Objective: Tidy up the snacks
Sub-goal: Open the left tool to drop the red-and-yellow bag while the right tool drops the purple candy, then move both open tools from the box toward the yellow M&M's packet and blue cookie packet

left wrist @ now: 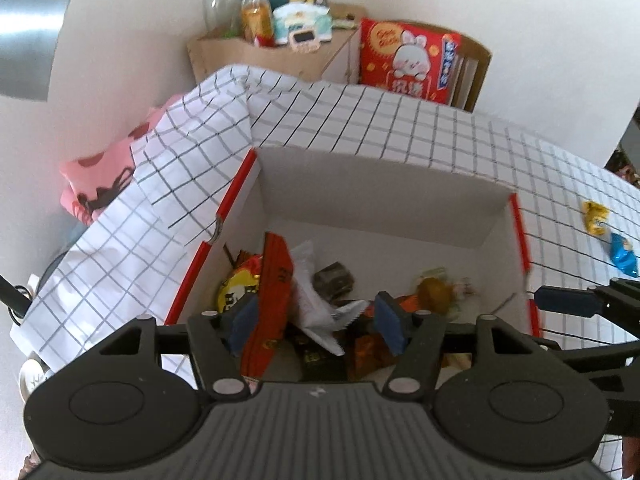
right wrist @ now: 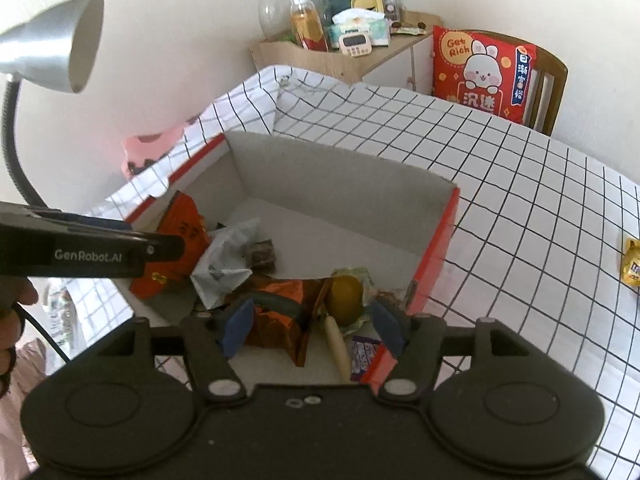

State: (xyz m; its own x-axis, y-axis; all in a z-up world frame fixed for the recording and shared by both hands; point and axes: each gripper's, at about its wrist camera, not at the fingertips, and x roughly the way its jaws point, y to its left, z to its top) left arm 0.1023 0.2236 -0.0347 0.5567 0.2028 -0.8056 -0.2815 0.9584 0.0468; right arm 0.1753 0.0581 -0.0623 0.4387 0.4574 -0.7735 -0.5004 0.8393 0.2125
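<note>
Both the left gripper (left wrist: 316,322) and the right gripper (right wrist: 316,326) hang over the red-edged cardboard box (right wrist: 436,236) with their jaws apart and nothing pinched, which suggests each has let a snack drop in. The snacks lie heaped at the box's near end: an orange packet (right wrist: 182,236), a crumpled white wrapper (right wrist: 224,256), a round yellow-brown sweet (right wrist: 346,294). Two more wrapped sweets, one yellow (left wrist: 596,216) and one blue (left wrist: 622,254), wait on the checked tablecloth (right wrist: 520,208), well apart from the box.

Soft, even daylight is filling both views; fisheye distortion is bending the tablecloth (right wrist: 520,184) grid, and motion blur is softening the left view.
</note>
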